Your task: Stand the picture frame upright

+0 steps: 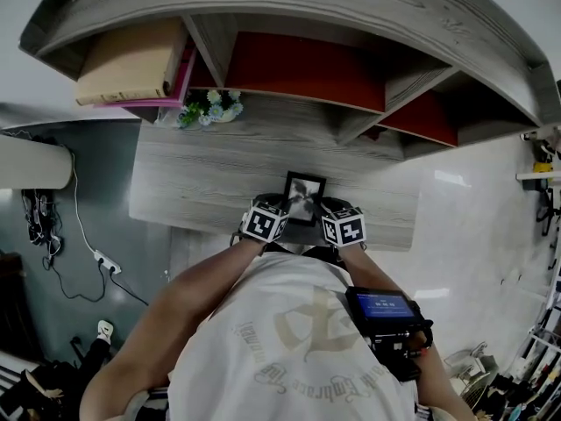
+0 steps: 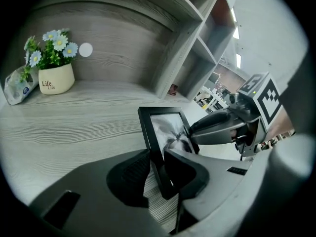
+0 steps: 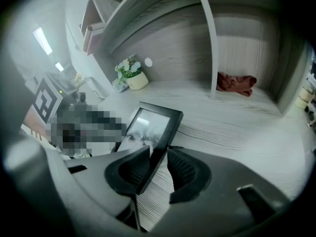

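A black picture frame [image 1: 304, 196] with a grey photo is near the front edge of the wooden desk [image 1: 193, 174], held between both grippers. In the left gripper view my left gripper [image 2: 158, 174] has its pads closed on the left border of the picture frame [image 2: 165, 127], which leans up off the desk. In the right gripper view my right gripper [image 3: 158, 169] clamps the right border of the picture frame [image 3: 153, 125]. In the head view the left gripper [image 1: 280, 209] and right gripper [image 1: 326, 210] flank the frame's lower half.
A small pot of flowers [image 1: 210, 108] stands at the back left of the desk, with a packet [image 2: 19, 85] beside it. A red cloth [image 3: 237, 81] lies in a cubby behind a shelf divider [image 3: 212, 48]. A cardboard box [image 1: 127, 64] sits on the shelf above.
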A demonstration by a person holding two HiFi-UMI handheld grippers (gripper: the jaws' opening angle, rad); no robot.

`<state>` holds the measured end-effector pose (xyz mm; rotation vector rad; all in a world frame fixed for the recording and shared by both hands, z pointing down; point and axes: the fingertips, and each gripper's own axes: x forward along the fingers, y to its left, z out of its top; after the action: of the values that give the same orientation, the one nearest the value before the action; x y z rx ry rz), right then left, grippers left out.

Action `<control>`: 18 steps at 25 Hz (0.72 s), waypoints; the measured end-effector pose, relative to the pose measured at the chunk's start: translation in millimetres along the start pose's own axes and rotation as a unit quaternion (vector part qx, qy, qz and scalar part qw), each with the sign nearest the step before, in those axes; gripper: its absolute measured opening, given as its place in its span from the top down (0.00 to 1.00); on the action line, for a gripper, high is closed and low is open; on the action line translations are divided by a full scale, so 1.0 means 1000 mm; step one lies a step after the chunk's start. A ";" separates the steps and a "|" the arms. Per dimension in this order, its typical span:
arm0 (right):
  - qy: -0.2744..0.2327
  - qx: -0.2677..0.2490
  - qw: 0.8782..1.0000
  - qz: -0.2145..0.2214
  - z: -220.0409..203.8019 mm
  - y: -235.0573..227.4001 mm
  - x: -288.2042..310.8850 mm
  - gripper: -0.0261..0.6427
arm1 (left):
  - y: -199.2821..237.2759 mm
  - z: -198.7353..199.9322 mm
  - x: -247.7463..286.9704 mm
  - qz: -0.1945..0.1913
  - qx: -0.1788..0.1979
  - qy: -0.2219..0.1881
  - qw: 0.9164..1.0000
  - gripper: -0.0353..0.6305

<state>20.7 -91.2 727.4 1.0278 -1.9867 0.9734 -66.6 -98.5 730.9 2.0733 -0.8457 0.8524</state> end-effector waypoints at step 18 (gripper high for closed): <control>-0.059 -0.025 0.998 -0.016 0.027 -0.023 -0.032 0.79 | -0.021 0.031 0.002 0.010 0.047 -0.021 0.999 0.84</control>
<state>49.1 -112.8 694.8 1.1082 -2.0731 0.8605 -40.2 -113.7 708.8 2.1740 -0.8648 0.8773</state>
